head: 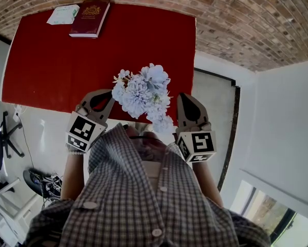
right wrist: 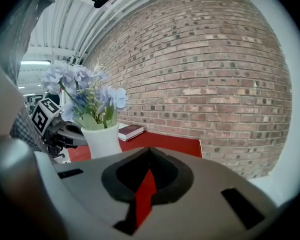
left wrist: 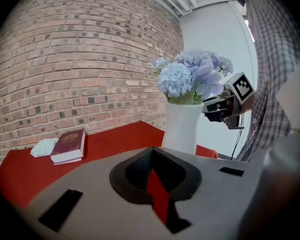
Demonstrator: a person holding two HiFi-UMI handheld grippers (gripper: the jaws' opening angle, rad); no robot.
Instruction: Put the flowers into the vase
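Observation:
A bunch of pale blue flowers (head: 143, 94) stands in a white vase (left wrist: 182, 126) at the near edge of the red table (head: 56, 60). In the head view the blooms hide the vase. My left gripper (head: 106, 94) hangs just left of the flowers, apart from them and shut with nothing between its jaws. On the other side my right gripper (head: 183, 98) is also shut and empty. In the left gripper view the vase rises behind my closed left gripper (left wrist: 152, 151), with the right gripper (left wrist: 227, 104) beyond it. In the right gripper view the vase (right wrist: 103, 140) stands left of my closed right gripper (right wrist: 150, 151).
A dark red book (head: 90, 18) and a white packet (head: 64, 14) lie at the table's far left corner. A brick wall (right wrist: 215, 84) runs behind the table. The person's checked shirt (head: 143, 205) fills the foreground. An office chair (head: 2, 138) stands on the floor at the left.

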